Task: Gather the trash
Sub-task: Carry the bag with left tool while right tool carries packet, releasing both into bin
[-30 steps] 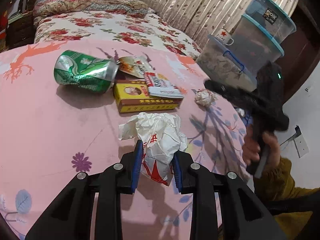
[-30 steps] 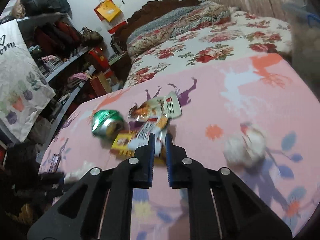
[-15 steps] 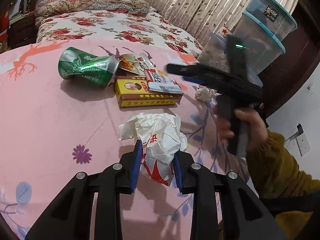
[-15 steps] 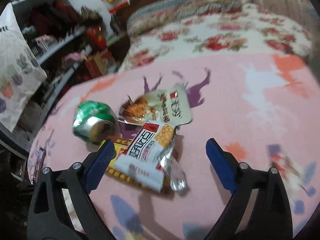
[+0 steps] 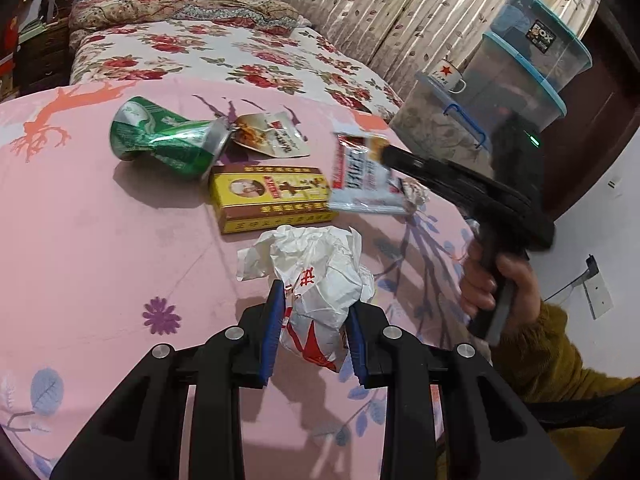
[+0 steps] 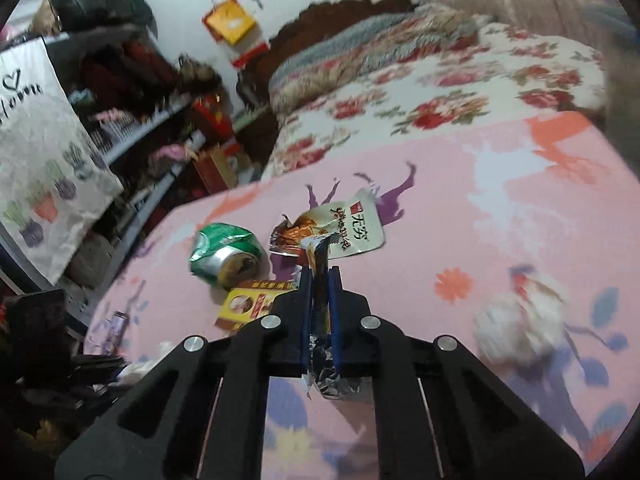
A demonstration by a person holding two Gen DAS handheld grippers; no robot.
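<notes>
Lifted off the yellow box [image 5: 276, 196], the snack wrapper [image 5: 362, 174] hangs pinched in your just-closed right gripper [image 6: 320, 280]; your left gripper [image 5: 314, 320] clasps the crumpled bag [image 5: 320, 280] on the pink tablecloth [image 5: 100, 240].

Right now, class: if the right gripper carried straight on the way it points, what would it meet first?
Probably the beige snack pouch, lying just beyond the right gripper, which is shut on a wrapper. Depth is unclear; the gripper may be above the pouch.

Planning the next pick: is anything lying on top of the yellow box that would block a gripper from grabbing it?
No. The yellow box lies bare on top; the foil snack wrapper is pinched in the right gripper, its corner overlapping the box's right edge in view.
</notes>
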